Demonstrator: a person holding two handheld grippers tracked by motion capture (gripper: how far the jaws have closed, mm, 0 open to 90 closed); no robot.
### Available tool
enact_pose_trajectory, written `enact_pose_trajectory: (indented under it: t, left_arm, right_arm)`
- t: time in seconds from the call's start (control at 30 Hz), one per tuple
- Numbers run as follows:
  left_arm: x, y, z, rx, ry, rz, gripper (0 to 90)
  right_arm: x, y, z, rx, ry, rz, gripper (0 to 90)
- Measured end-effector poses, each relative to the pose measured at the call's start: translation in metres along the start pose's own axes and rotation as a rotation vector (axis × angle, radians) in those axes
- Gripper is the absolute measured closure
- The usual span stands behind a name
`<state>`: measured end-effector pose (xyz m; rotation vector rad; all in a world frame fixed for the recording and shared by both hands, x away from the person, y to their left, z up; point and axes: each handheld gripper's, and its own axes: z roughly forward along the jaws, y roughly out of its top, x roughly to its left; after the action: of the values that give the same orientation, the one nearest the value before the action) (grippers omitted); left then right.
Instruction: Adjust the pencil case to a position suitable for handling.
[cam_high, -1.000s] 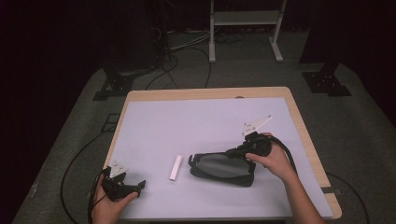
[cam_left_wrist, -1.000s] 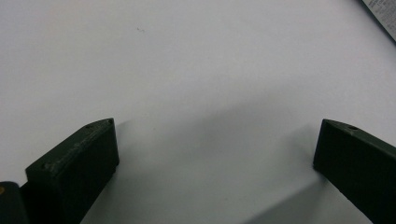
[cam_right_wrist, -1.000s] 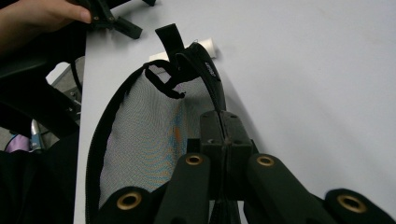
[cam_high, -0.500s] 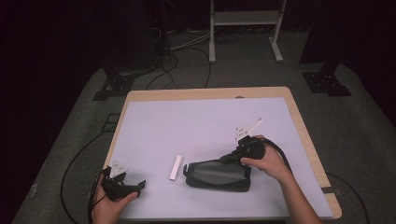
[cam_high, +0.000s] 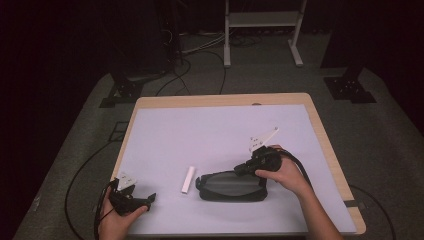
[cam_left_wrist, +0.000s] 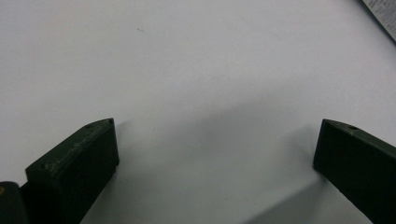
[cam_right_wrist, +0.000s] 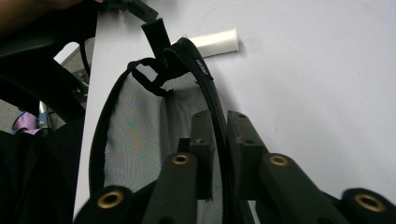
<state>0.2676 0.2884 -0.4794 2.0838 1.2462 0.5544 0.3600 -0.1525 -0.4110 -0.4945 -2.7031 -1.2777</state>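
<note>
Right hand-held gripper (cam_right_wrist: 218, 140) clamped on mesh pouch (cam_right_wrist: 140, 140) rim, left hand-held gripper (cam_left_wrist: 215, 154) wide open

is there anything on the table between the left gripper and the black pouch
Only partly. The small white tube lies just left of the black pouch, near the straight line from the left gripper, whose jaws stand open over bare table. The right gripper is shut on the pouch's zippered edge.

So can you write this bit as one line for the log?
right gripper shut on mesh pouch edge | left gripper open, holding nothing | white tube beside pouch
</note>
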Motion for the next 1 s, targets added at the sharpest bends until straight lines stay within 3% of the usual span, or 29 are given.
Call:
enact_pose_trajectory:
  t: [0.23, 0.27, 0.53, 1.0]
  left_arm:
    - [0.0, 0.0, 0.0, -0.002, 0.0, -0.002, 0.0]
    - [0.0, 0.0, 0.0, -0.002, 0.0, -0.002, 0.0]
    - [0.0, 0.0, 0.0, -0.001, 0.0, -0.002, 0.0]
    - [0.0, 0.0, 0.0, 0.0, 0.0, 0.001, 0.0]
  right_arm:
    - [0.003, 0.0, -0.002, -0.007, -0.019, -0.019, 70.1]
    - [0.005, 0.0, -0.004, -0.008, -0.023, -0.022, 65.6]
    - [0.009, -0.001, -0.009, -0.012, -0.083, -0.027, 50.9]
    - [0.002, -0.012, -0.035, -0.082, -0.216, 0.028, 28.6]
